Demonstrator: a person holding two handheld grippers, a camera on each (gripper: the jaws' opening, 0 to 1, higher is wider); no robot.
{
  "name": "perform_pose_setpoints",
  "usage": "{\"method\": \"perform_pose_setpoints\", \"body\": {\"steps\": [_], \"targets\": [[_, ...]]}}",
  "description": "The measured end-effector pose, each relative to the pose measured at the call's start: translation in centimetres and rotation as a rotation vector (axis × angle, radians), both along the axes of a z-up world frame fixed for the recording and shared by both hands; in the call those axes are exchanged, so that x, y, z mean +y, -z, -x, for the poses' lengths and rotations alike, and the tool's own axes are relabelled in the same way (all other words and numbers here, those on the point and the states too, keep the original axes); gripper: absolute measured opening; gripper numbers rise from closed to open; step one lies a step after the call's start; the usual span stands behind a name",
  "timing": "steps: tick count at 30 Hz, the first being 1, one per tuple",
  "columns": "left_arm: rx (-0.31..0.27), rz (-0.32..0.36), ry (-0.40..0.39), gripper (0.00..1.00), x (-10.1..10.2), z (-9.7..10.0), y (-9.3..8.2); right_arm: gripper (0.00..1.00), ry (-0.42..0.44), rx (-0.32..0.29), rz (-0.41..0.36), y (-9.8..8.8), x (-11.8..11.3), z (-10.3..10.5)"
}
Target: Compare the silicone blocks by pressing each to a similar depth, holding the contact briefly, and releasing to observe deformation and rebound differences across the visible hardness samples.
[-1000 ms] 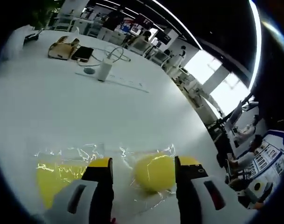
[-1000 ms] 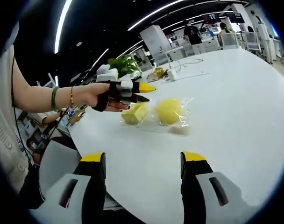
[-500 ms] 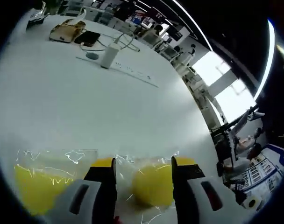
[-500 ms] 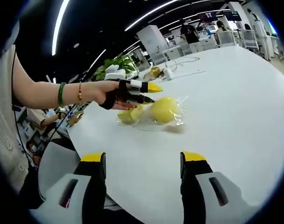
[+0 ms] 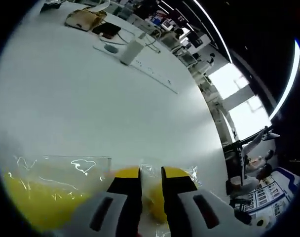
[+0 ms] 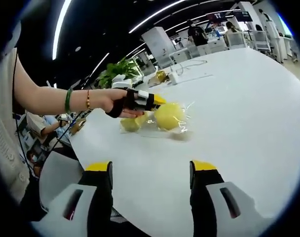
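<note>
The left tool [image 6: 157,100], jaws nearly closed, is pressing down on the wrapped yellow ball [image 6: 168,116], probably to test its give. The ball is sitting mid-counter [image 6: 248,108], beside a yellow block [image 5: 36,205]. The right tool [image 6: 150,170] is hanging open and empty, near the counter's edge. The left gripper view is showing a charger [image 5: 131,50] toward the far edge.

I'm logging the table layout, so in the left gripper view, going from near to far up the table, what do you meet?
Left gripper with jaws nearly together → yellow silicone blocks in clear wrap → bare stretch of white table → white power strip → white charger block → dark phone → tan pouch.
</note>
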State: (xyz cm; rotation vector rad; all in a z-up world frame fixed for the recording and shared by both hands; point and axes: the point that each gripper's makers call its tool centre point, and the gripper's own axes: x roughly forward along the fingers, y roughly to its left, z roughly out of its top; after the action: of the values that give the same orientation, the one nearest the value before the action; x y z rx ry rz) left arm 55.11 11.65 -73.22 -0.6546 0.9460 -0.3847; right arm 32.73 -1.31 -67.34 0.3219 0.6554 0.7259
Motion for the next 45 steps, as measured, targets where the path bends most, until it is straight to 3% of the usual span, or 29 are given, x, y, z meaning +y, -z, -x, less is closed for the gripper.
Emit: {"method": "perform_pose_setpoints", "body": {"steps": [7,16,18,21,26,29,32,36,38,45], "targets": [[0.014,0.050,-0.004,0.00,-0.5,-0.2,-0.1,0.57,0.002,0.004,-0.002,0.1,0.0,0.0],[-0.109,-0.027,0.096,0.00,-1.3,-0.2,-1.1,0.56,0.009,0.005,-0.004,0.0,-0.3,0.0],[-0.173,-0.030,0.125,0.00,-1.8,-0.3,-2.2,0.56,0.009,0.003,-0.004,-0.1,-0.3,0.0],[-0.216,-0.031,0.155,0.00,-2.6,0.0,-4.1,0.55,0.007,0.001,-0.006,-0.2,-0.2,0.0],[-0.348,-0.107,0.257,0.00,-3.6,0.6,-6.7,0.55,0.004,-0.010,-0.010,-0.6,0.0,-0.1],[-0.462,-0.134,0.333,0.00,-5.0,1.5,-9.3,0.55,-0.002,-0.017,-0.012,-0.9,0.2,-0.1],[-0.607,-0.206,0.442,0.00,-6.3,2.6,-11.6,0.55,-0.008,-0.028,-0.017,-1.3,0.4,-0.2],[-0.758,-0.309,0.594,0.00,-7.8,4.6,-13.4,0.57,-0.015,-0.042,-0.022,-1.9,0.5,-0.1],[-0.784,-0.347,0.652,0.00,-8.2,5.4,-13.3,0.58,-0.013,-0.052,-0.024,-2.1,0.4,-0.1],[-0.759,-0.297,0.678,0.00,-9.0,6.9,-13.9,0.58,-0.015,-0.080,-0.013,-3.3,0.1,0.4]]}}
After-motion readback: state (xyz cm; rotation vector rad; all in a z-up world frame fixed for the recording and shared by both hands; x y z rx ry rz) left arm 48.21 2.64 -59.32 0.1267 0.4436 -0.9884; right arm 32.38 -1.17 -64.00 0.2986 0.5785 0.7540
